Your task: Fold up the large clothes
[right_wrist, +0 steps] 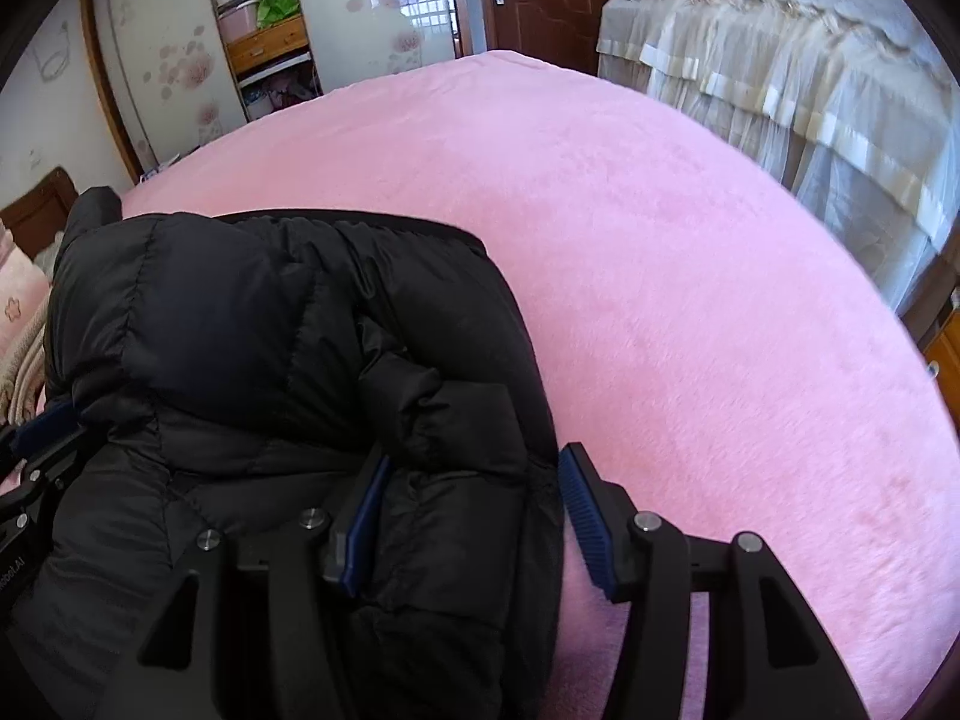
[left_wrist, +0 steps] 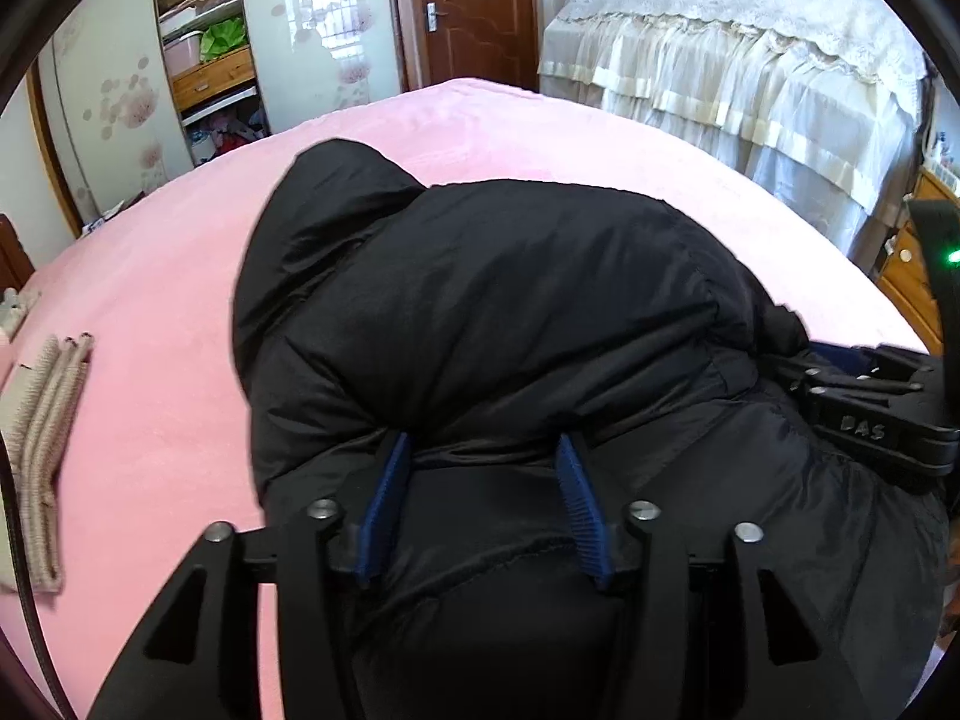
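A black puffy down jacket (left_wrist: pixel 480 312) lies bunched and partly folded on the pink bed (left_wrist: pixel 168 276). My left gripper (left_wrist: pixel 483 450) is open, its blue pads spread around a fold of the jacket near its front edge. My right gripper (right_wrist: pixel 474 462) is open too, its jaws astride the jacket's right edge (right_wrist: pixel 312 330), the right pad over the pink bed (right_wrist: pixel 690 276). The right gripper's body shows at the right in the left wrist view (left_wrist: pixel 870 414). The left gripper's tip shows at the far left in the right wrist view (right_wrist: pixel 42 426).
A folded beige knit garment (left_wrist: pixel 42 438) lies on the bed to the left. A second bed with a white lace cover (left_wrist: pixel 750 60) stands to the right. A wardrobe with open shelves (left_wrist: pixel 204 42) and a brown door (left_wrist: pixel 474 6) are behind.
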{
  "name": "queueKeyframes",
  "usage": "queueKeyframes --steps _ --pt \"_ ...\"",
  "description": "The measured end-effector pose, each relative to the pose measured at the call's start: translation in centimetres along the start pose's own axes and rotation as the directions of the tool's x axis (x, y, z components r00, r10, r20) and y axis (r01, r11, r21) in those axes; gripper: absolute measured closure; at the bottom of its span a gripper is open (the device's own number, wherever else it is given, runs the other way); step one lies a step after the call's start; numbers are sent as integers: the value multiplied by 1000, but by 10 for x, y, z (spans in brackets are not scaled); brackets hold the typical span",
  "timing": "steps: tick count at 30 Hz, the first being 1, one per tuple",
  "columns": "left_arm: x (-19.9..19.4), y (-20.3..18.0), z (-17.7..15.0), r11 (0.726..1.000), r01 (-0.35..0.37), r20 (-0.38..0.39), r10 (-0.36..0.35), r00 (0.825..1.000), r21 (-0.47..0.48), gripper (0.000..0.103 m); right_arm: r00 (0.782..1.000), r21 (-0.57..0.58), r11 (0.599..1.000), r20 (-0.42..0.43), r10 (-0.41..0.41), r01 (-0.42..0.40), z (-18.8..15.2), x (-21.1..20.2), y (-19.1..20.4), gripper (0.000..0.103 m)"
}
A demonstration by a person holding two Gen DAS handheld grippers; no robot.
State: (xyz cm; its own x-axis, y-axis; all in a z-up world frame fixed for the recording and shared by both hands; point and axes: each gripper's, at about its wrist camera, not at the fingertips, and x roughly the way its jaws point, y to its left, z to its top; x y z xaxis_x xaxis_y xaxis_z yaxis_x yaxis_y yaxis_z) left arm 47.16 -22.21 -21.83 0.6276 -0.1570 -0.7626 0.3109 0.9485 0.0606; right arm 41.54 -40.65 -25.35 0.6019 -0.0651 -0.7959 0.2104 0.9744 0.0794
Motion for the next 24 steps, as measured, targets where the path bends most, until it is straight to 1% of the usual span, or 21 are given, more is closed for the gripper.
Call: queueKeyframes --steps 3,4,8,11,14,16,19,21,23,24 --pt "-15 2 9 1000 -20 -16 19 1000 -17 35 1000 -10 1000 0 -2 2 7 -19 2 49" --pt "-21 2 11 999 -25 -15 25 1000 -19 31 1000 -9 1000 5 7 -7 9 -29 3 47" --pt "-57 -2 17 999 -44 16 44 999 -10 29 996 -9 998 53 65 -65 15 -74 5 47" --pt "-81 -9 17 998 -56 25 56 998 4 25 992 -28 996 89 92 -90 16 -109 9 46" --pt "-110 -13 12 999 -51 39 51 998 5 19 987 -57 993 116 113 -107 14 -141 15 42" --pt "-127 -17 11 999 -49 43 49 998 -9 10 983 -72 991 138 124 -115 10 -163 19 36" --pt "-150 -23 7 998 -22 46 24 999 -51 6 976 -90 988 168 139 -125 6 -188 19 27" --pt "-165 -27 7 997 -3 49 7 999 -72 5 971 -107 985 180 154 -136 2 -201 22 24" --pt "-175 -35 3 996 -2 53 6 999 -84 4 970 -126 982 179 162 -140 0 -211 23 23" --pt "-180 -36 3 996 -3 52 8 999 -90 2 970 -135 980 176 166 -143 -1 -215 25 22"
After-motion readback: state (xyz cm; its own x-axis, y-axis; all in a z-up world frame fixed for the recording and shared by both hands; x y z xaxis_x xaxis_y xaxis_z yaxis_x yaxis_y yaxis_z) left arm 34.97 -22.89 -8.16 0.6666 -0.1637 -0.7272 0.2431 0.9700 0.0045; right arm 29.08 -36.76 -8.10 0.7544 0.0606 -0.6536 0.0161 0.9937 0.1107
